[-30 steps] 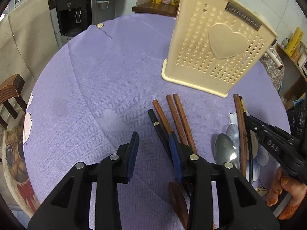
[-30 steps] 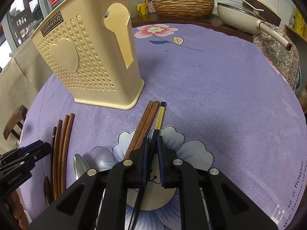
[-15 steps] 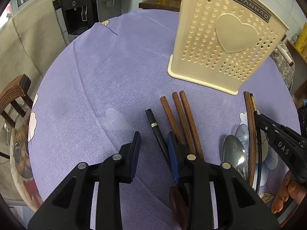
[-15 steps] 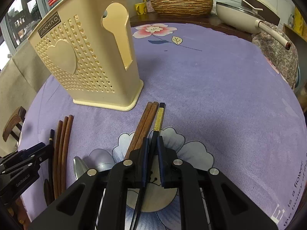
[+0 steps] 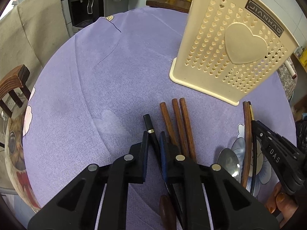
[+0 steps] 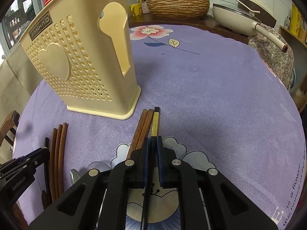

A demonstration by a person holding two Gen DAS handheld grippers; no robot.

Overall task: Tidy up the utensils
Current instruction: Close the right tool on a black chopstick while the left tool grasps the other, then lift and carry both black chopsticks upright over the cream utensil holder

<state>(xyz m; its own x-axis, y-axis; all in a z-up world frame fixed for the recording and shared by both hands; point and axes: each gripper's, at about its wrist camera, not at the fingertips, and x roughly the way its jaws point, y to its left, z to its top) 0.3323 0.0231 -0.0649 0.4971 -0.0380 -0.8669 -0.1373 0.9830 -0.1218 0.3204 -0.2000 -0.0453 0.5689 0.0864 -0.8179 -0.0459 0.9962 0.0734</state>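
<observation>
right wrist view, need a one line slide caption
Right gripper shut on a gold-banded black chopstick beside the cream utensil holder.

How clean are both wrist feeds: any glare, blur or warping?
Left wrist: sharp, fisheye bows the holder; soft glare on the spoon. Right wrist: sharp, even light, dark corners; a small blurred smudge at left over the cloth.

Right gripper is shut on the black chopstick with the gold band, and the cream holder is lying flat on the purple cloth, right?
Not quite. The right gripper is shut on the black chopstick with the gold band, but the cream holder is standing upright on its base on the purple cloth, not lying flat. The right wrist view shows it.
</observation>
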